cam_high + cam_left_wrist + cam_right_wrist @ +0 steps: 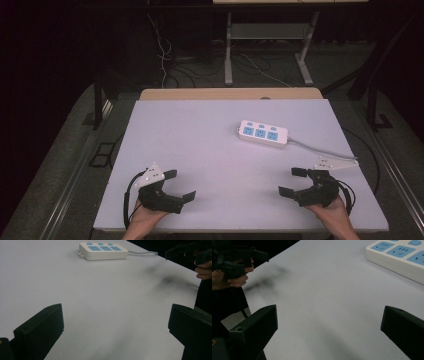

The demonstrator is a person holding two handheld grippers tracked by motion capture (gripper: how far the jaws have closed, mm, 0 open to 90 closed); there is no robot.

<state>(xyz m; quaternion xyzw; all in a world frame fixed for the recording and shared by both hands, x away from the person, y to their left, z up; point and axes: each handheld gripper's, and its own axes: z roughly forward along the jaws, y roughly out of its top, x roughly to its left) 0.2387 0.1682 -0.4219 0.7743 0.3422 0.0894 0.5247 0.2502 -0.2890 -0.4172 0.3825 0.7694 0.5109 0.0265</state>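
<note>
White power strip [263,133] lies on the worktop [200,140], its cord running off the right edge. Left gripper [181,186] and right gripper [290,181] hover, jaws wide apart, empty.

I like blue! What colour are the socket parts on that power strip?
Light blue, on the white plastic power strip; the left gripper view shows it best.
</note>
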